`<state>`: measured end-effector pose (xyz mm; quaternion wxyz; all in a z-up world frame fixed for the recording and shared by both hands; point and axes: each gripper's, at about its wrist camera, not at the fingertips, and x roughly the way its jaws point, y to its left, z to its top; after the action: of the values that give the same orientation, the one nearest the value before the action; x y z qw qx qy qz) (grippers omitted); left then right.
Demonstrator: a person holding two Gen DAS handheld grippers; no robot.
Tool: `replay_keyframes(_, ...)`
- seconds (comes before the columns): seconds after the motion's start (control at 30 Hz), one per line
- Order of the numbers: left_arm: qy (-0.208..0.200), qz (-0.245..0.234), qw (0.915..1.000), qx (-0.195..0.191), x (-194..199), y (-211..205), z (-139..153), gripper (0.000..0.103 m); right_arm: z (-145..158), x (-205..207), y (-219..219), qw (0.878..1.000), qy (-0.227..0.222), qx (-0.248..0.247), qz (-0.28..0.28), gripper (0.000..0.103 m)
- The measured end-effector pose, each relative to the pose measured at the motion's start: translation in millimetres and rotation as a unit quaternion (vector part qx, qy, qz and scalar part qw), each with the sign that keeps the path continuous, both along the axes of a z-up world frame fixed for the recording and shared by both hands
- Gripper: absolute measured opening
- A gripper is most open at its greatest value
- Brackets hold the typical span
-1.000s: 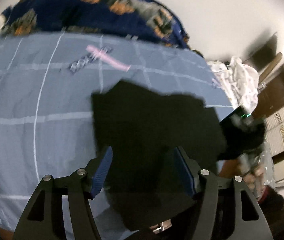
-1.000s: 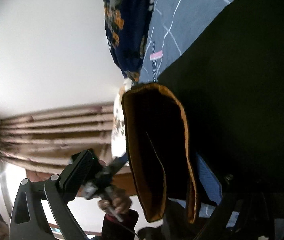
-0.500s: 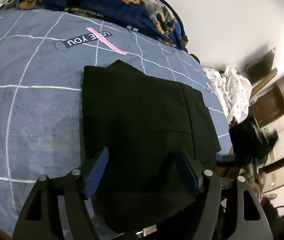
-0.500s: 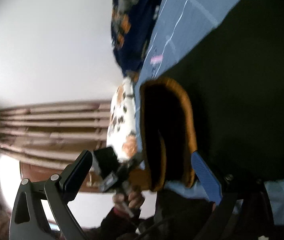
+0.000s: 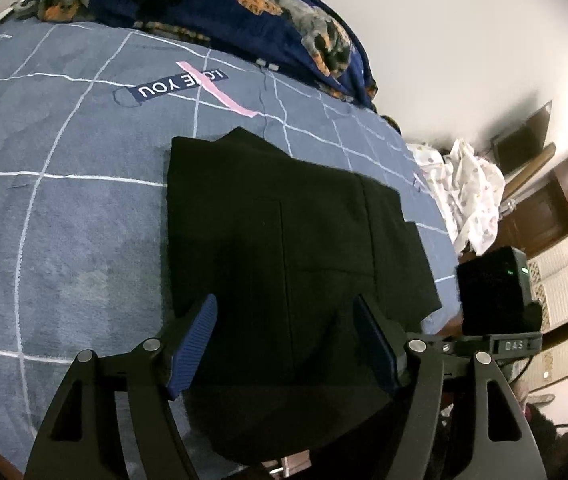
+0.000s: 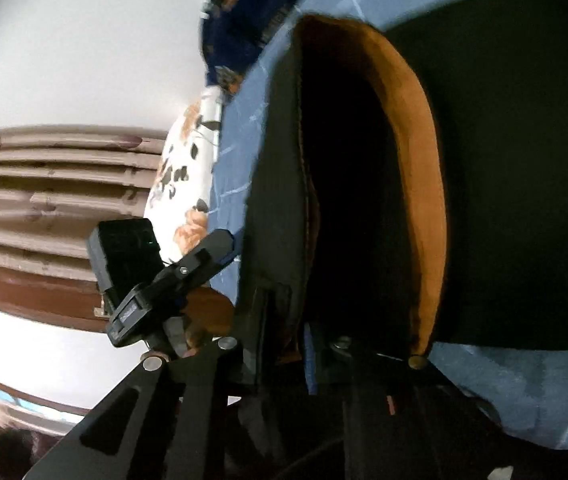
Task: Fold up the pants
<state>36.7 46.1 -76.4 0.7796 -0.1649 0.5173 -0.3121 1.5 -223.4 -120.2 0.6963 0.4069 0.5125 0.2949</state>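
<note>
Left wrist view – one black pants [image 5: 284, 240] folded on bedspread [image 5: 63, 200], left claw [image 5: 284, 344] spread wide, right claw [image 6: 308, 344] pinching waistband.

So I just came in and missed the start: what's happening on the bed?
A person is folding black pants on a blue bedspread, with a handheld gripper in each hand. The pants lie flat as a folded rectangle. The left gripper is open, its fingers spread above the near edge and gripping nothing. The right gripper is shut on the pants at the edge, where the brown lining gapes open.
</note>
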Motion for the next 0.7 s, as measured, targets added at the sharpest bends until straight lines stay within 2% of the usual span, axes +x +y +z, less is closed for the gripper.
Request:
replay_keyframes(0.1,-0.013,0.004,0.9999,0.003,-3,-3,4,0.070,9,-2,-23,1.000,-0.016,-0.007,-0.023,0.013)
replay_keyframes(0.17,-0.023,-0.008,0.9995,0.019,-6,-13,3,0.070,0,-1,-33,0.999,-0.004,-0.034,-0.031,0.013)
replay_keyframes(0.23,-0.037,-0.020,0.9977,0.053,-11,-24,-1,0.070,-22,2,-34,0.999,0.033,-0.012,-0.019,0.013)
replay_keyframes(0.3,-0.056,-0.032,0.9936,0.093,-15,-35,-5,0.070,-32,3,-32,0.998,0.045,-0.028,-0.017,0.013)
replay_keyframes(0.33,-0.061,-0.034,0.9924,0.101,-17,-37,-7,0.070,-34,4,-33,0.999,0.046,-0.022,-0.017,0.014)
replay_keyframes(0.4,-0.070,-0.037,0.9899,0.118,-20,-39,-10,0.070,-33,3,-34,0.999,0.045,-0.018,-0.017,0.017)
replay_keyframes(0.43,-0.071,-0.038,0.9892,0.122,-20,-40,-12,0.070,-29,3,-36,0.998,0.042,-0.033,-0.018,0.018)
replay_keyframes(0.5,-0.065,-0.036,0.9900,0.120,-18,-39,-16,0.070,-23,2,-44,0.999,0.032,-0.031,-0.025,0.022)
replay_keyframes(0.53,-0.062,-0.034,0.9908,0.116,-18,-38,-18,0.070,-19,1,-52,0.998,0.028,-0.030,-0.037,0.029)
replay_keyframes(0.57,-0.058,-0.031,0.9915,0.112,-17,-37,-19,0.070,-16,0,-58,0.998,0.025,-0.036,-0.048,0.042)
replay_keyframes(0.63,-0.053,-0.029,0.9921,0.109,-16,-36,-20,0.071,-13,2,-71,0.997,0.020,-0.035,-0.064,0.055)
replay_keyframes(0.7,-0.052,-0.029,0.9923,0.108,-16,-35,-21,0.071,-15,3,-71,0.997,0.026,-0.036,-0.065,0.055)
